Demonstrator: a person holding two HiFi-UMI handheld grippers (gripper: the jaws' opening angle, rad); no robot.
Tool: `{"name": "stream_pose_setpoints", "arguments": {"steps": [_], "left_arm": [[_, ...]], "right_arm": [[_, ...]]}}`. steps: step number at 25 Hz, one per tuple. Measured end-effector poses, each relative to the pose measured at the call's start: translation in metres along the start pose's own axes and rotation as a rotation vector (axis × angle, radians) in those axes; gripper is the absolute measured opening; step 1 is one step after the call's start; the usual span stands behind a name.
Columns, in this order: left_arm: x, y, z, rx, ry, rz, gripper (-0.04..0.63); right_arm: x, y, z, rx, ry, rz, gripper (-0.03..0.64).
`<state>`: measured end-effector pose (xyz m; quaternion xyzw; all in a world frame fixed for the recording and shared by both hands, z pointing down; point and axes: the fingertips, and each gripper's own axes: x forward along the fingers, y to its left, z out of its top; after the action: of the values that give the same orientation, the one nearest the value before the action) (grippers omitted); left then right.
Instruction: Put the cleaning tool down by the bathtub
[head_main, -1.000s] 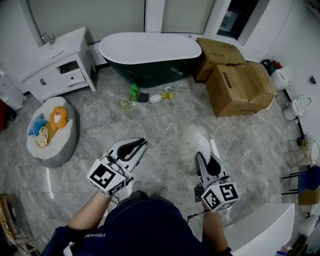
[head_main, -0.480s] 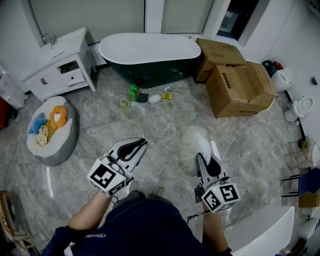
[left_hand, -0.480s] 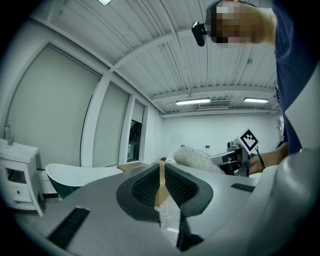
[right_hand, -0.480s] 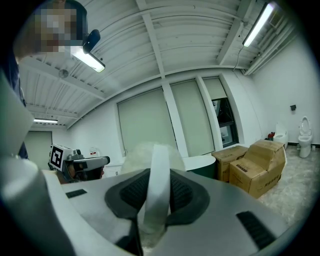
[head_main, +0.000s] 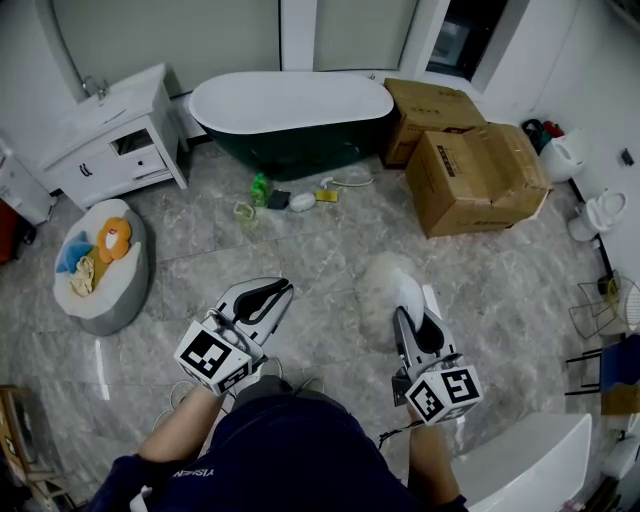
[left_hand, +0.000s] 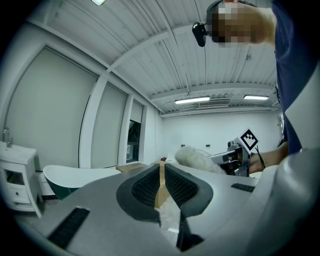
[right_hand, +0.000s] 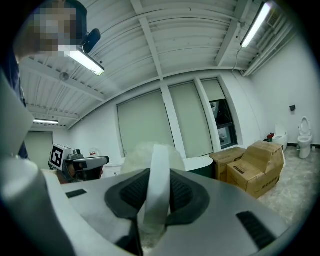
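Right gripper (head_main: 406, 314): jaws closed partway, pads clamped on the flat white handle (right_hand: 156, 172) of the cleaning tool (head_main: 383, 284). The tool's pale fluffy head sticks out just past the jaw tips, held up off the grey marbled floor (head_main: 330, 250) near the person's feet. Left gripper (head_main: 279, 289): jaws drawn together to a thin slit, nothing gripped between them, carried level beside the right one. Bathtub (head_main: 290, 98), white inside and dark green outside, stands at the far edge of the floor against the wall, well apart from the tool. A scatter of small items, a green bottle (head_main: 260, 187) among them, lies on the floor just in front of the tub. Two cardboard boxes (head_main: 478, 176) sit to the tub's right, a white vanity cabinet (head_main: 112, 140) to its left, and a round grey cushion (head_main: 105, 268) with soft toys lies near the floor's left edge.
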<state>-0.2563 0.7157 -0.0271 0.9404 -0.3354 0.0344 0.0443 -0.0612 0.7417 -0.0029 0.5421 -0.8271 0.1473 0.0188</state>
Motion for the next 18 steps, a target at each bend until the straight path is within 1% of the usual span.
{"name": "stream_pose_setpoints", "arguments": {"steps": [4,10,18], "left_arm": [[0.009,0.001,0.000,0.006,0.001,0.000,0.054],[0.026,0.013,-0.001,-0.001,0.001,0.010,0.052],[0.073,0.046,-0.003,-0.008,-0.006,-0.012,0.051]], "right_arm": [[0.004,-0.010,0.000,0.006,-0.001,0.000,0.092],[0.015,-0.025,0.004,0.004,0.003,-0.004,0.092],[0.054,-0.059,0.011,0.009,0.007,-0.028,0.092]]}}
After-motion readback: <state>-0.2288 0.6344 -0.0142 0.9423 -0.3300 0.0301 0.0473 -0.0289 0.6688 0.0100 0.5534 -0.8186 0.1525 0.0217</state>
